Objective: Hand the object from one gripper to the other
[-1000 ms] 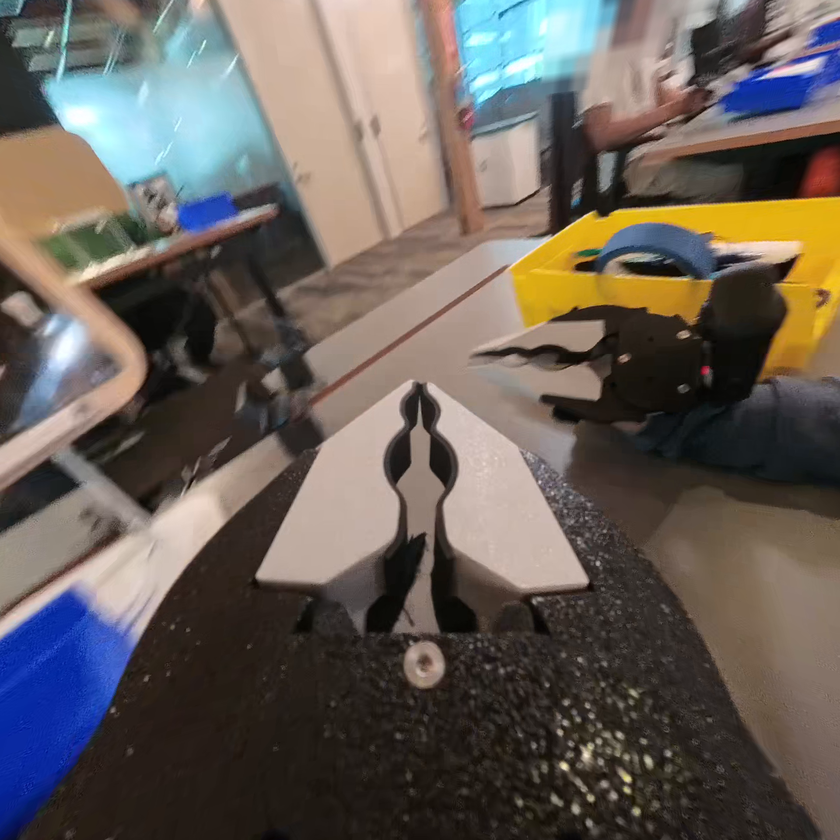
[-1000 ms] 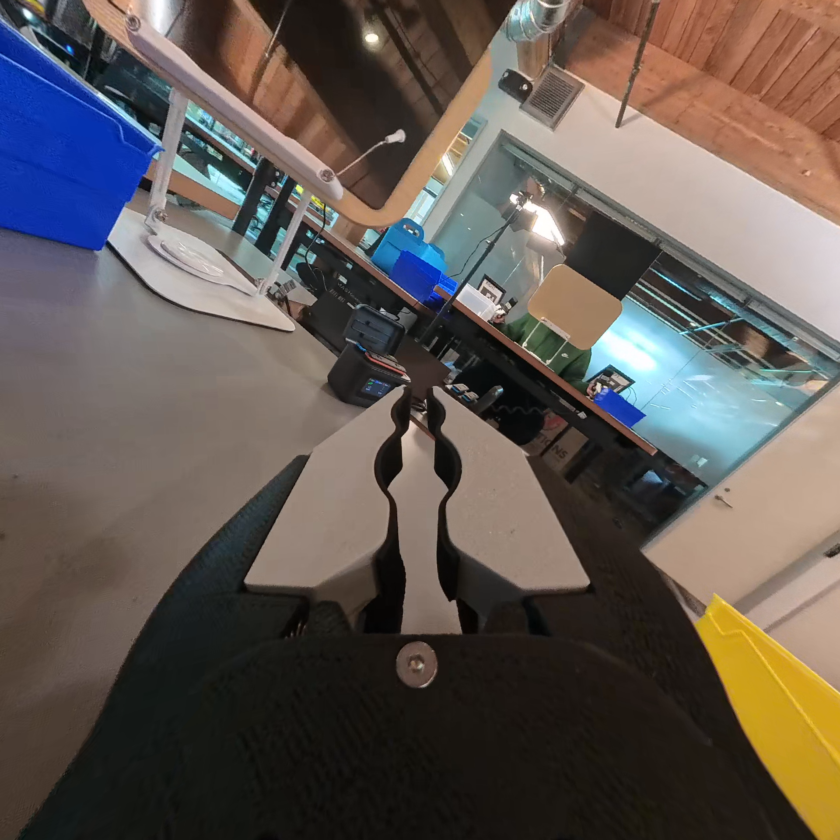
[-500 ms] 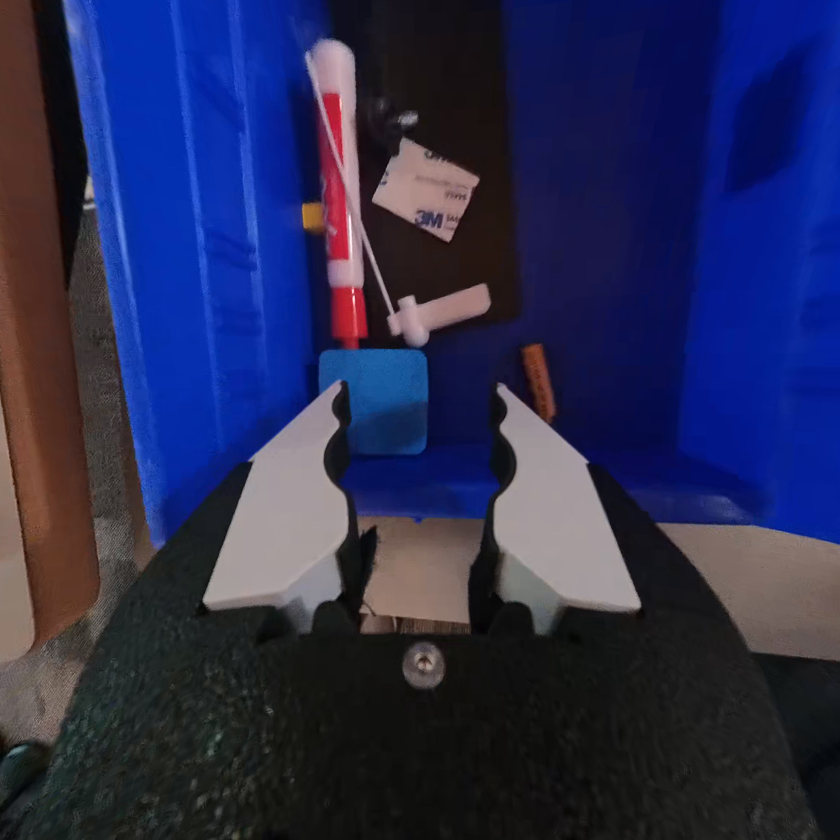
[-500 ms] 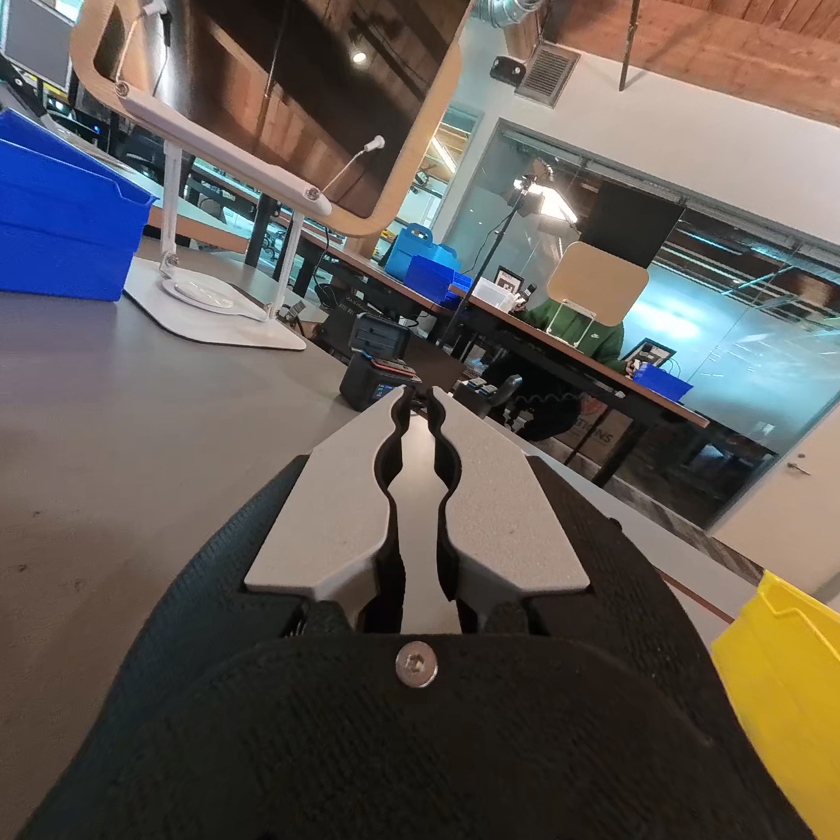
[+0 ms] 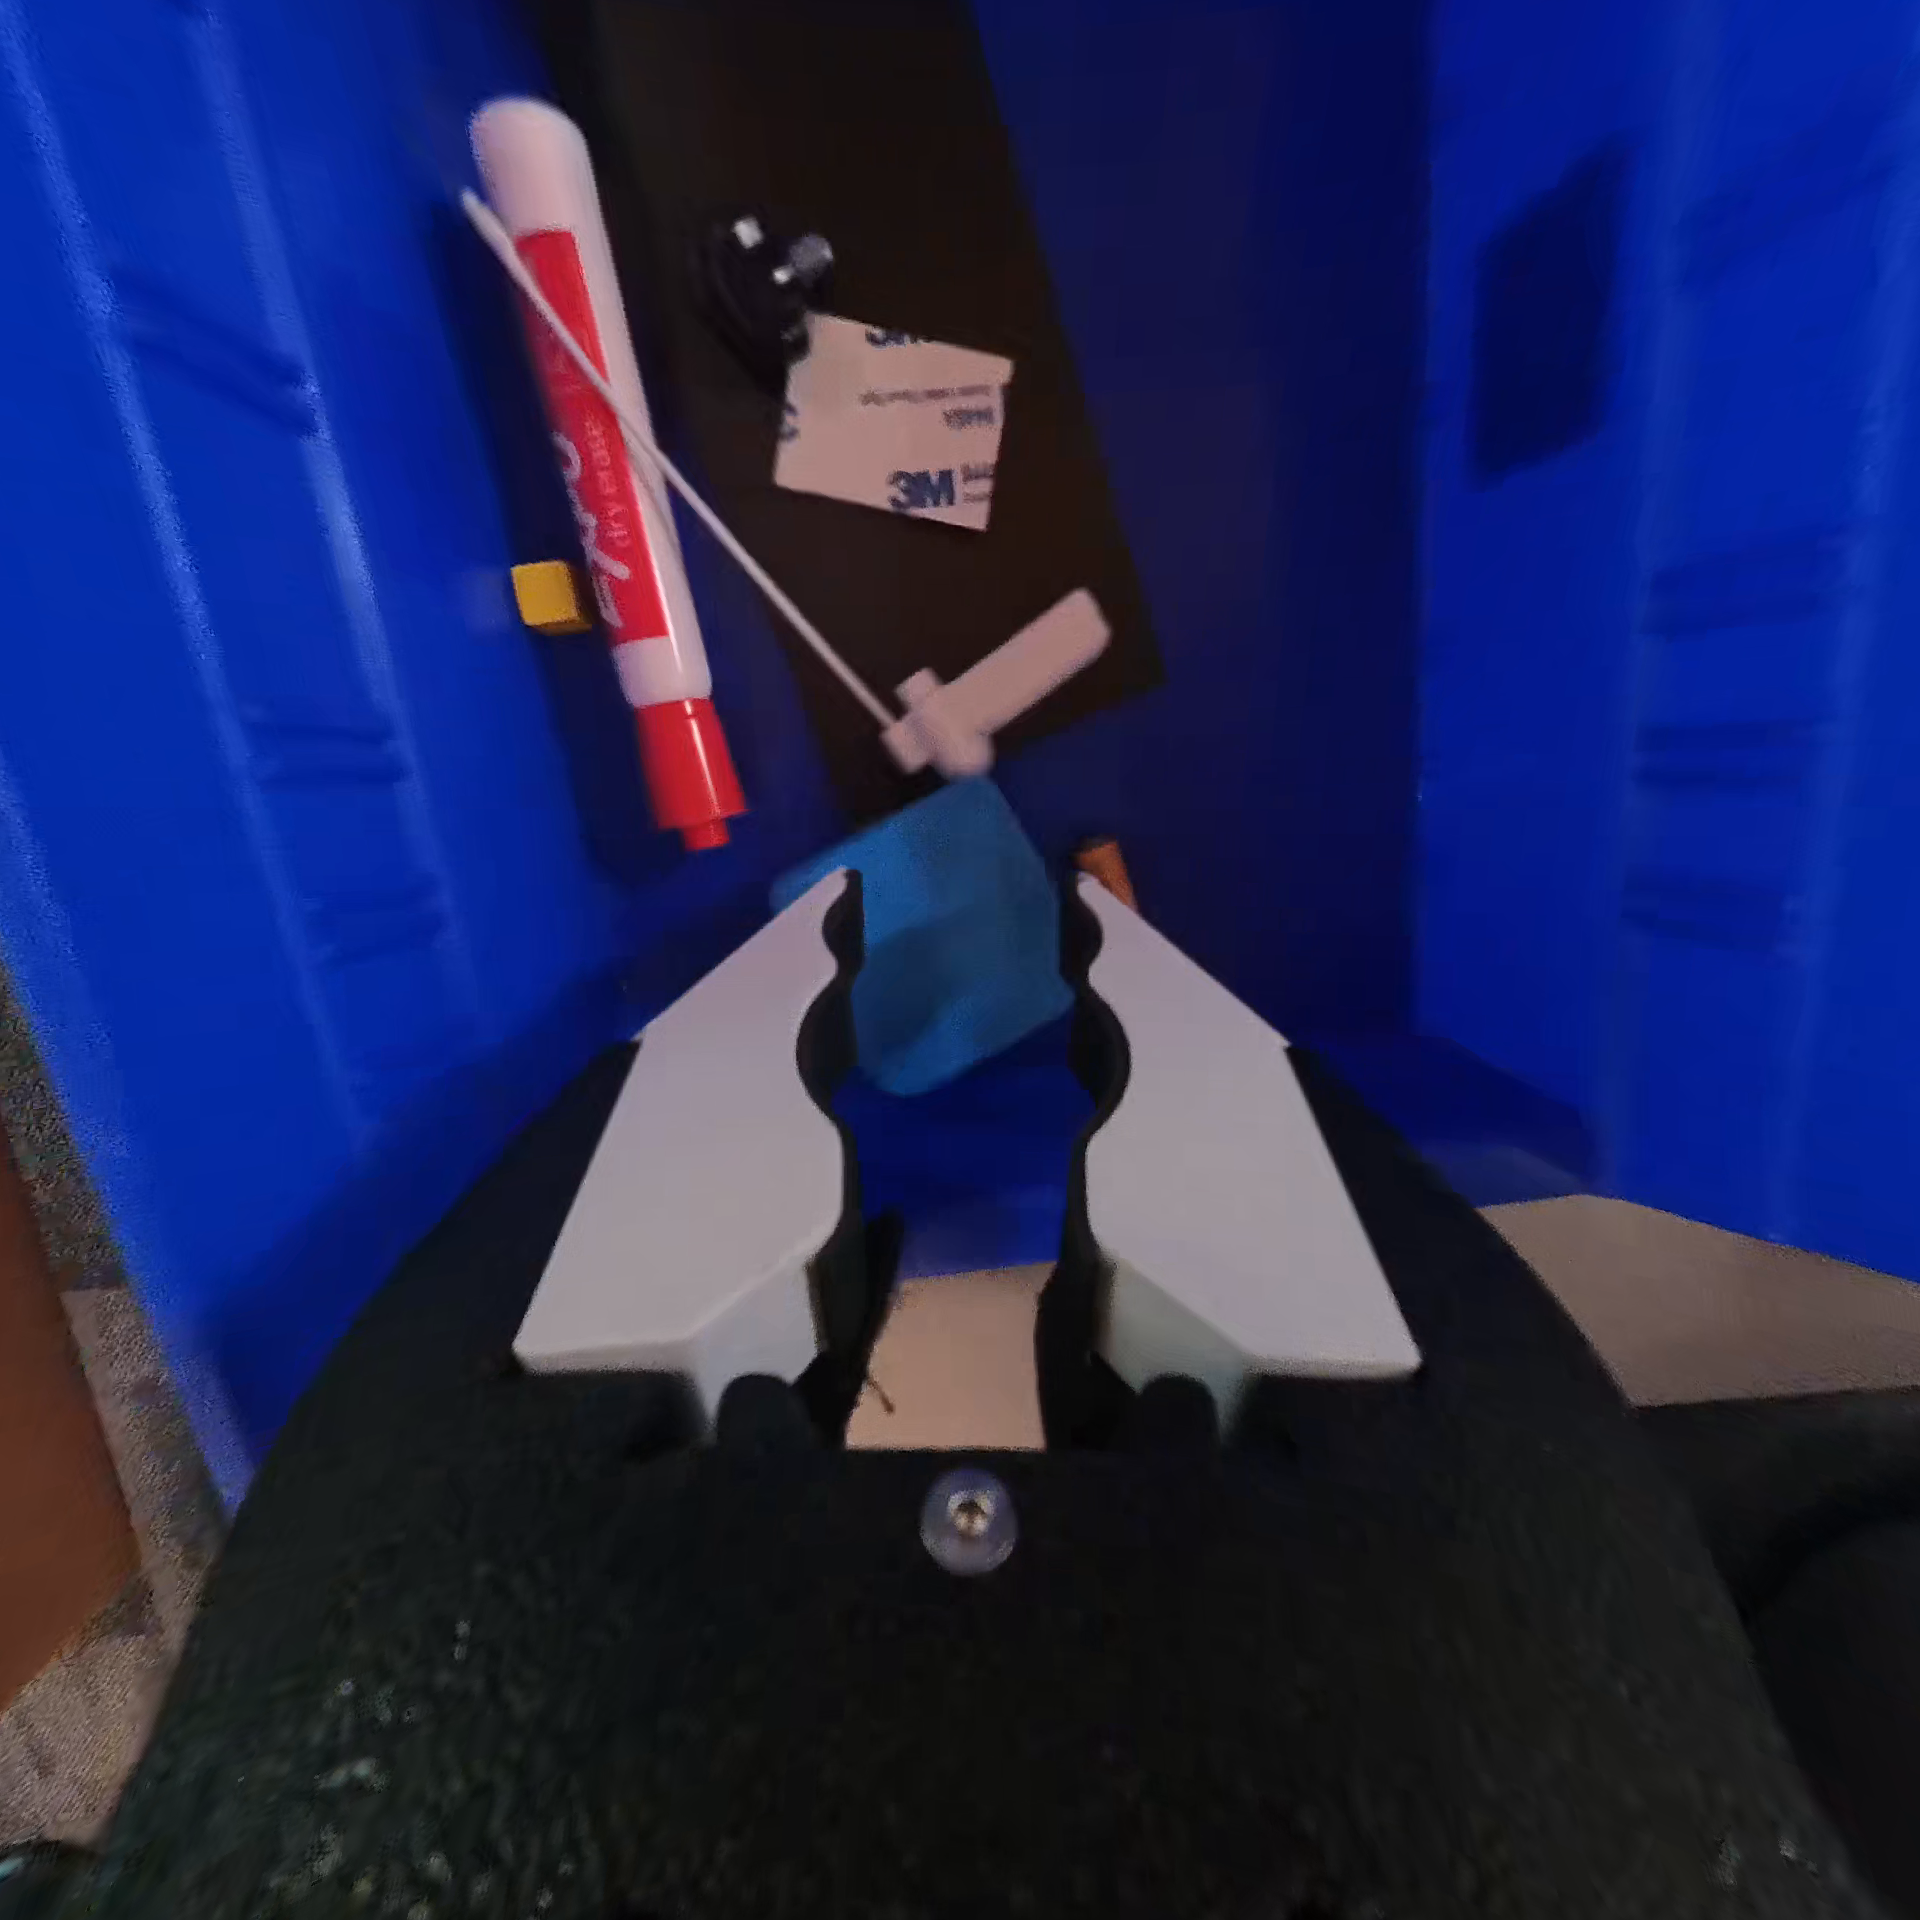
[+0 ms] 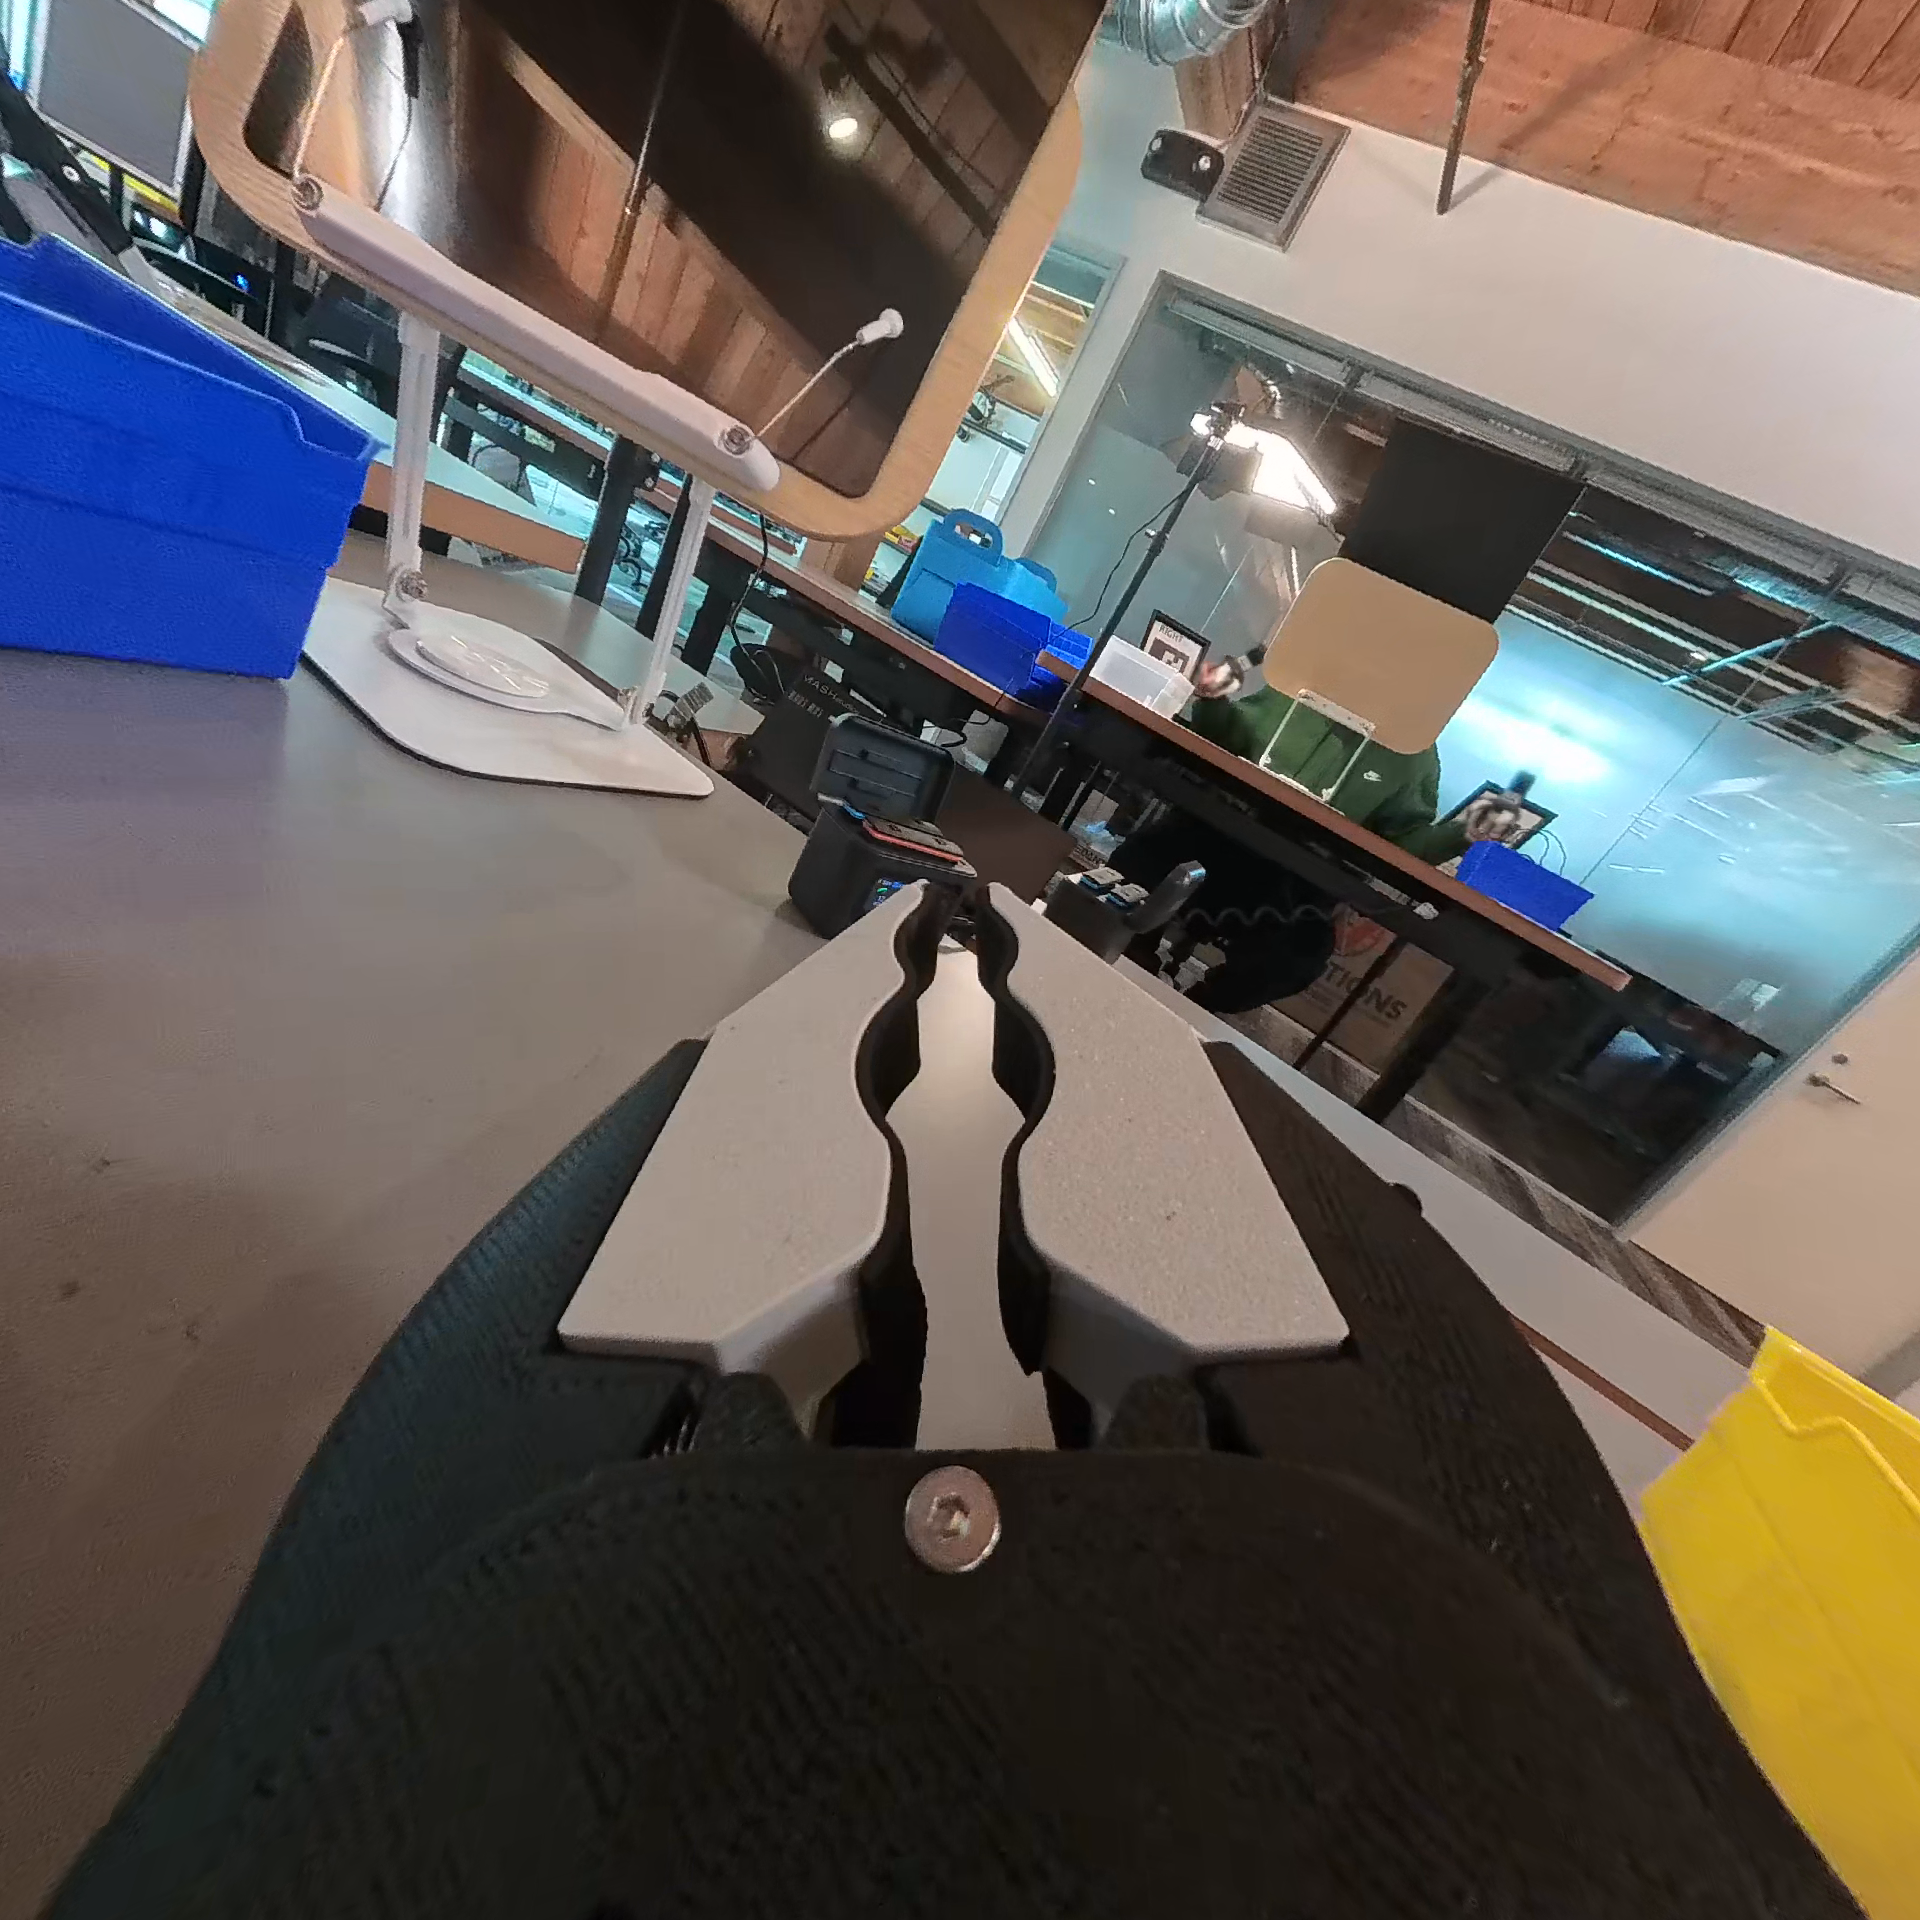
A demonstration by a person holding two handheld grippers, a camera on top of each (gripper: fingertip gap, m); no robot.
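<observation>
In the left wrist view my left gripper (image 5: 961,883) reaches into a blue bin (image 5: 1662,520). Its jaws are closed in on a light blue block (image 5: 945,956), which sits tilted between the fingertips and touches both. The block's left edge is hidden behind the left finger. In the right wrist view my right gripper (image 6: 956,899) is shut and empty, low over the grey table (image 6: 312,987).
The bin also holds a red-and-white marker (image 5: 597,468), a thin white stick tool (image 5: 987,686), an adhesive pad (image 5: 894,426), a small yellow cube (image 5: 545,594) and a black sheet (image 5: 883,156). Near the right gripper are a yellow bin (image 6: 1808,1558), blue bins (image 6: 156,499), a white stand (image 6: 499,707) and a black device (image 6: 873,831). Spacing between my two grippers at the tips: around 45 cm.
My left gripper swung from the table to the blue bin, opened, then moved in and narrowed around the blue block, which tilted. My right gripper stayed shut and only shifted slightly.
</observation>
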